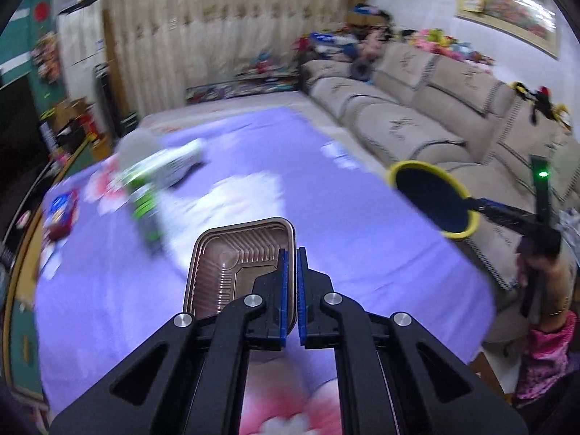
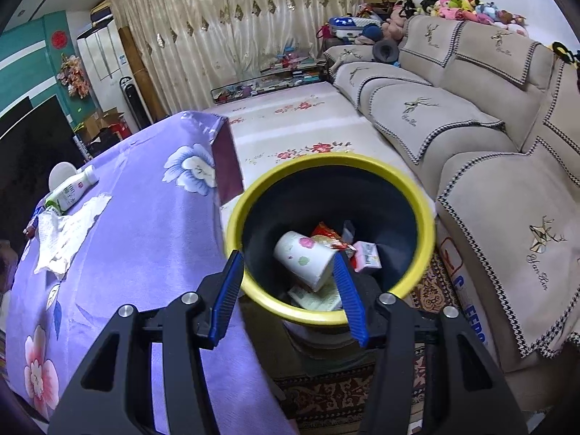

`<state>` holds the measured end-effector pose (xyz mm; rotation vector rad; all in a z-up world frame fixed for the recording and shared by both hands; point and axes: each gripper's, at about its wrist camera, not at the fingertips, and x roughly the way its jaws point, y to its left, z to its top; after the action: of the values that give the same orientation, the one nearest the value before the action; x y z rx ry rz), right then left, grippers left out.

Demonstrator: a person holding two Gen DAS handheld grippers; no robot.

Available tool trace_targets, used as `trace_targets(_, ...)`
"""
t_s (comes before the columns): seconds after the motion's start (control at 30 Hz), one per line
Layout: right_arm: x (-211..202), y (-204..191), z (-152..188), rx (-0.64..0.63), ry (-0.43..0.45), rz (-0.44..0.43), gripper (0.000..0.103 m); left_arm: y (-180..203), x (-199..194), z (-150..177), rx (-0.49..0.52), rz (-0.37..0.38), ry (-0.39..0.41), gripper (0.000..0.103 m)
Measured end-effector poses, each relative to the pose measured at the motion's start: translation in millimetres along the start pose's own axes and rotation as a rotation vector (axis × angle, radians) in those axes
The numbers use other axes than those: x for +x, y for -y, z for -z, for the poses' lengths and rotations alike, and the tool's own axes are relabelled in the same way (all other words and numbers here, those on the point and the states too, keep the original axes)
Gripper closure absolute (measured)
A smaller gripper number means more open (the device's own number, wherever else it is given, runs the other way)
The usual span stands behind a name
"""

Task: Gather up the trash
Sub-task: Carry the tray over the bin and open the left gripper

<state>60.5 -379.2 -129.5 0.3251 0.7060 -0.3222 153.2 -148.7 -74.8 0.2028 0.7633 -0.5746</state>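
Leftmost, on the purple floral tablecloth, a white-and-green drink bottle lies on its side near the far edge, a white round object just behind it. Crumpled white tissue paper lies just beside the bottle, toward the camera. In the left wrist view these are motion-blurred; a red-and-blue wrapper sits near the cloth's left edge.

Left gripper: jaws pinched nearly together on the right rim of a brown ribbed plastic food tray. Tray appears raised above the cloth, interior facing the camera.

Right gripper: jaws about half open. The left pad shows outside the rim, the right pad inside over the contents, so they seem to straddle the near rim of the yellow-rimmed dark bin; contact not clear. From the left wrist view the bin appears held at the gripper's tip beyond the table's right edge, a person's hand on the handle.

Inside the bin: white flower-printed paper cup on its side, red snack wrapper, pink-and-white packet, printed paper below.

Right: beige sofa with stag-embroidered covers, plush toys along its back.
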Motion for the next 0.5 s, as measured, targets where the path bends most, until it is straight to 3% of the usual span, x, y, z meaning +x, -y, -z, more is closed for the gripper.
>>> trace_targets(0.37,-33.1,56.0,2.9,0.074,0.081,0.106,0.054,139.1,72.3,-65.1,0.171,0.297,-0.063,0.098)
trace_targets(0.5,-37.7,75.5,6.8,0.107,0.086,0.127,0.054,184.5,102.1,-85.7,0.229,0.337,-0.080,0.098)
